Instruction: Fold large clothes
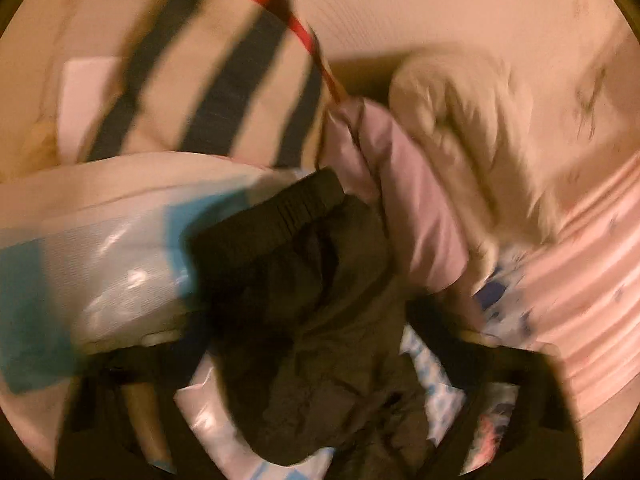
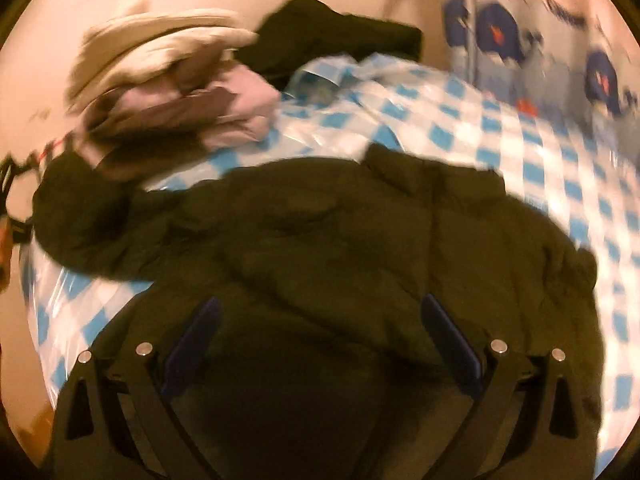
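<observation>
Your left gripper [image 1: 320, 412] is clamped on a sleeve of the dark jacket [image 2: 320, 248], ribbed cuff ahead of the fingers, to carry that sleeve inward for a fold. Your right gripper [image 2: 320, 344] hangs released over the jacket body, which lies spread on the blue-checked plastic sheet [image 2: 500, 140]. Folded clothes [image 2: 180, 92] sit stacked at the far corner, clear of the folding area

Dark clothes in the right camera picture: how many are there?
2. A big dark jacket lies spread on the checked cloth in front of the gripper; another dark garment sits at the back beside the folded pile. More may be hidden.
</observation>
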